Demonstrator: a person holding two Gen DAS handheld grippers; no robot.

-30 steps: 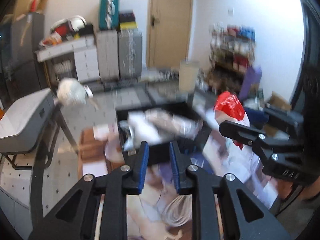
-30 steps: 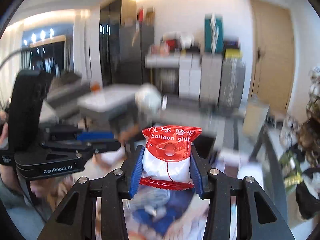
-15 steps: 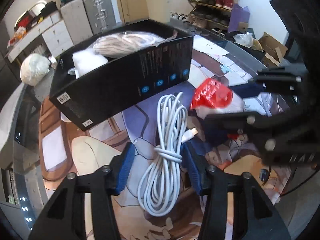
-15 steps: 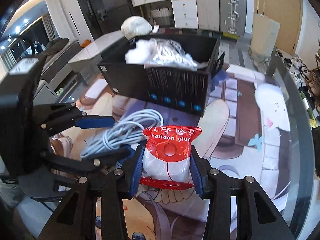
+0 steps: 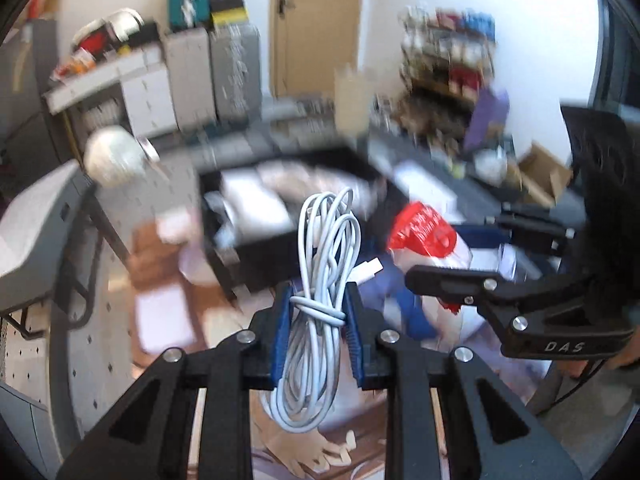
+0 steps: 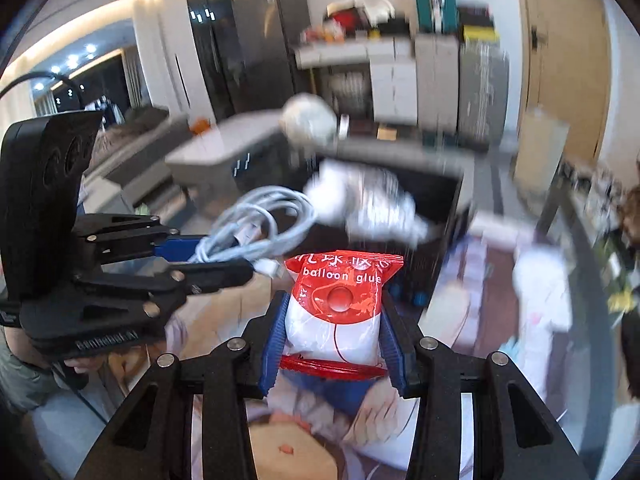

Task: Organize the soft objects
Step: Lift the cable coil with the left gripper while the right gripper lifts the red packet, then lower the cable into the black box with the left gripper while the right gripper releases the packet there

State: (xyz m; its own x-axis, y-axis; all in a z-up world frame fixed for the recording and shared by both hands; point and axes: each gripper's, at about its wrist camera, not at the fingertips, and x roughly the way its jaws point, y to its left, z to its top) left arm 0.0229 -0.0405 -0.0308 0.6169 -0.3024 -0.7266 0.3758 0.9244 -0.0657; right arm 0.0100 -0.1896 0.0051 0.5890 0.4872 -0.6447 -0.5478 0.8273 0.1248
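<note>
A black cardboard box (image 5: 256, 248) holding pale bagged soft items sits blurred just beyond both claws, above a glass table with a cartoon-printed mat (image 6: 400, 432). The right claw (image 6: 334, 338) is clamped around a red-and-white plastic "balloon glue" packet (image 6: 340, 308), upright between its blue pads. The left claw (image 5: 318, 332) is closed on a bundled white charging cable (image 5: 320, 280), whose loops stick out past the fingertips.

Left gripper (image 5: 318, 316) – black plastic arms with triangular cutouts, silver screws, ribbed blue pads (image 5: 281, 328). Right gripper (image 6: 334, 340) – same build; side reads "DAS". Left side lettering blurred, black cable trailing.
</note>
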